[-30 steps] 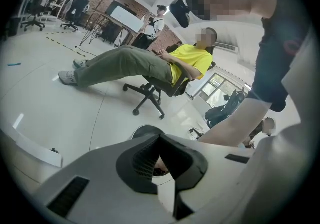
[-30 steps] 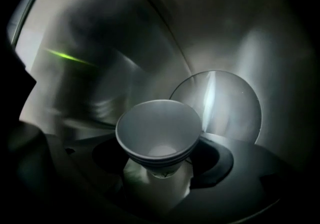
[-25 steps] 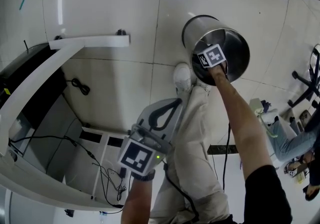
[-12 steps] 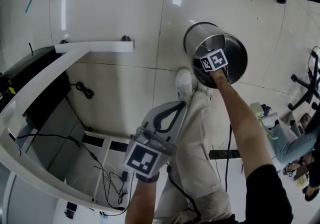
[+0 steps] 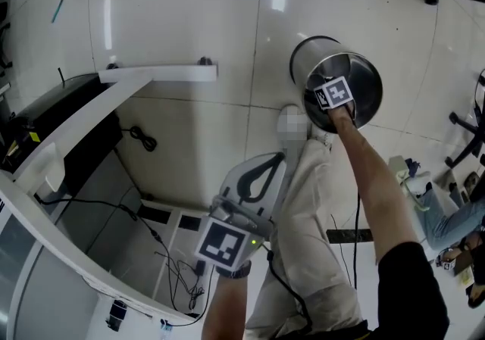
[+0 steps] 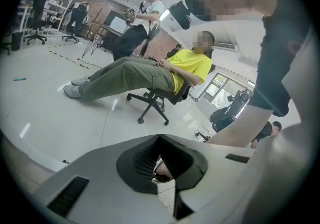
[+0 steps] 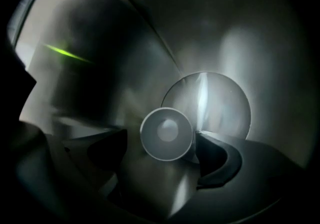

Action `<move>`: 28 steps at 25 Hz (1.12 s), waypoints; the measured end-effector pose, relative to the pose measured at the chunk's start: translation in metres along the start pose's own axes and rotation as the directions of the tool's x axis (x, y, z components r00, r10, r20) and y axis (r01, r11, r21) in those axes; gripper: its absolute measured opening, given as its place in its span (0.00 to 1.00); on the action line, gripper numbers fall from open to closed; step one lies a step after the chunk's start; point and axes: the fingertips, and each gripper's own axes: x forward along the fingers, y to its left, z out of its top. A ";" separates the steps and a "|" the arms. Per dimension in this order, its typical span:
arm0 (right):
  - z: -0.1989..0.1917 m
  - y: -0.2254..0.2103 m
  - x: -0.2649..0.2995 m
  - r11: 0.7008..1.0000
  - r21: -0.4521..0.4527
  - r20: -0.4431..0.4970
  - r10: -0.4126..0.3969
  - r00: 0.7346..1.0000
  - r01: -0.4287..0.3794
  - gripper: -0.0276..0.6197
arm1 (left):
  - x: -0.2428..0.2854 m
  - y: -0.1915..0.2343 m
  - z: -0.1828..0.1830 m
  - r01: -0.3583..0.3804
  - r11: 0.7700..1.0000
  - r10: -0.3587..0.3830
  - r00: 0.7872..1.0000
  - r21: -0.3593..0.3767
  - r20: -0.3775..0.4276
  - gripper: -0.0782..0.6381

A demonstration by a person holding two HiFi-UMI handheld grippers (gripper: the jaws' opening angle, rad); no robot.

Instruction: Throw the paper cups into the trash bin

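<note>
"Which step is this?"

"The drop. The right claw (image 7: 162, 154) is down inside the bin (image 5: 300, 66). Its jaws have just been opening, and now they are as wide as they go. The cup (image 7: 166, 133) is between them, with its open mouth facing the camera. The right jaw looks very close to its side and the left jaw is clear of it, so I think nothing squeezes it."

"So where is the cup?"

"Inside the bin's walls, above the round bottom. I think it is let go and ready to fall."

"And the left claw (image 5: 271, 160)?"

"Its jaws are together and it has nothing in it. It hangs by the person's leg (image 5: 303, 202), well away from the bin."

"What comes next?"

"I'd lift the right claw straight up and out without bumping the rim, and make sure the cup stays down. I see no other cups in these views."

"What are the things like?"

"The bin is round, smooth, shiny metal — light smears on its walls. The cup is white, round and looks thin and light, so it could cling to a jaw. The floor (image 5: 189, 13) is pale and glossy."
</note>
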 end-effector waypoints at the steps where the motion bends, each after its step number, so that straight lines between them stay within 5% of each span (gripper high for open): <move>1: 0.003 0.003 -0.009 1.000 -0.015 0.018 -0.001 1.000 0.001 0.72 | -0.001 -0.002 0.003 -0.002 1.000 0.002 1.000 0.000 0.007 0.12; 8: 0.021 0.041 -0.092 0.998 -0.062 0.209 0.018 0.978 -0.006 0.62 | -0.014 -0.039 0.047 0.017 0.999 -0.019 0.999 0.037 0.046 0.12; 13: 0.022 0.070 -0.169 0.995 -0.096 0.374 0.001 0.927 0.037 0.51 | -0.025 -0.071 0.086 0.036 0.996 -0.043 0.996 0.086 0.075 0.12; 19: 0.011 0.109 -0.271 0.978 -0.202 0.497 0.052 0.866 0.057 0.05 | -0.038 -0.111 0.109 0.068 0.989 -0.078 0.995 0.134 0.068 0.12; 24: 0.008 0.163 -0.376 0.949 -0.309 0.546 0.123 0.829 0.063 0.05 | -0.053 -0.149 0.127 0.114 0.977 -0.123 0.992 0.180 0.040 0.12; 28: 0.022 0.189 -0.473 0.944 -0.316 0.661 0.151 0.735 0.090 0.05 | -0.064 -0.185 0.163 0.136 0.965 -0.146 0.989 0.224 0.028 0.12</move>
